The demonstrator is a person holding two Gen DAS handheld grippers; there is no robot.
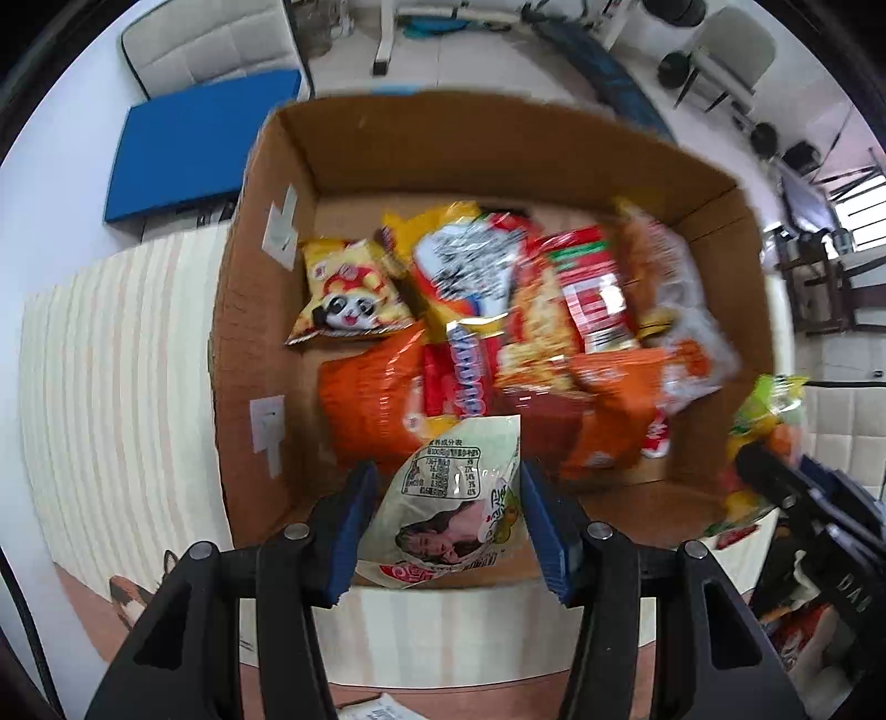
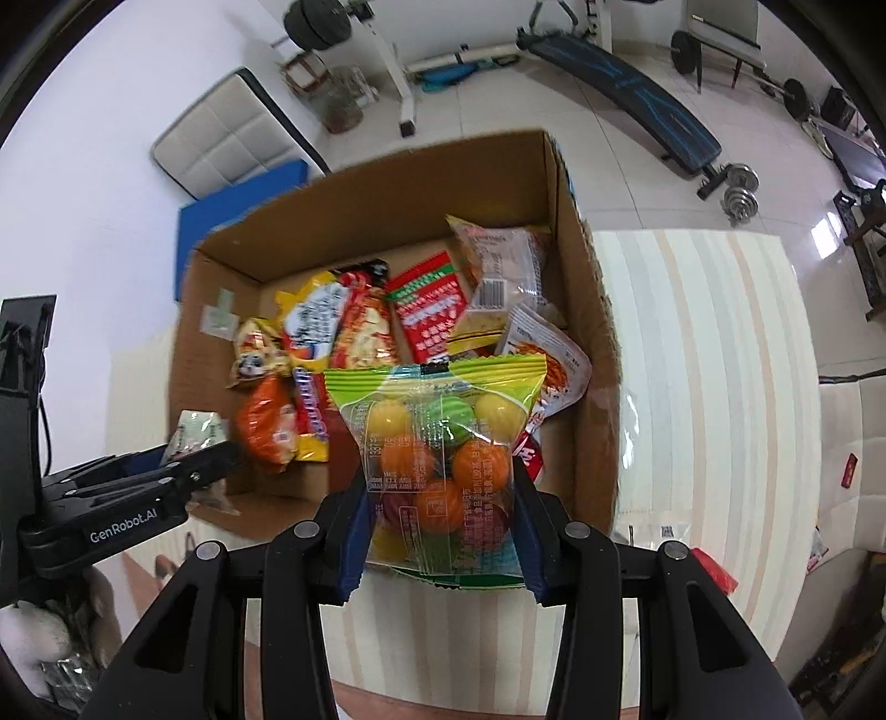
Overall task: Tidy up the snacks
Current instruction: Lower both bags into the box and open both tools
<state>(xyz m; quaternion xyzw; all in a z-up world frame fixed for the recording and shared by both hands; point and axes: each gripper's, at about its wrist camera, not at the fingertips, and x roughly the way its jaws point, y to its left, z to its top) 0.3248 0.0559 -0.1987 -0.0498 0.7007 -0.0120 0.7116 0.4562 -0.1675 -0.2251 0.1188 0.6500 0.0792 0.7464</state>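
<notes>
An open cardboard box (image 1: 260, 360) (image 2: 598, 343) on the striped tablecloth holds several snack packets: a yellow panda packet (image 1: 349, 293), orange bags (image 1: 365, 404) and red noodle packs (image 1: 592, 288). My left gripper (image 1: 443, 515) is shut on a pale green snack packet (image 1: 459, 498) above the box's near edge. My right gripper (image 2: 440, 520) is shut on a clear bag of coloured fruit-shaped candies (image 2: 437, 459) with a green top, held over the box's near right part. That candy bag (image 1: 769, 421) and the right gripper show at the right edge of the left wrist view. The left gripper (image 2: 183, 471) shows at left in the right wrist view.
The striped tablecloth (image 1: 111, 376) (image 2: 709, 360) spreads on both sides of the box. A blue mat (image 1: 194, 155) and a cushioned chair (image 1: 205, 44) stand beyond it. Gym gear, a bench (image 2: 626, 88) and dumbbells (image 2: 739, 191), sits on the tiled floor behind.
</notes>
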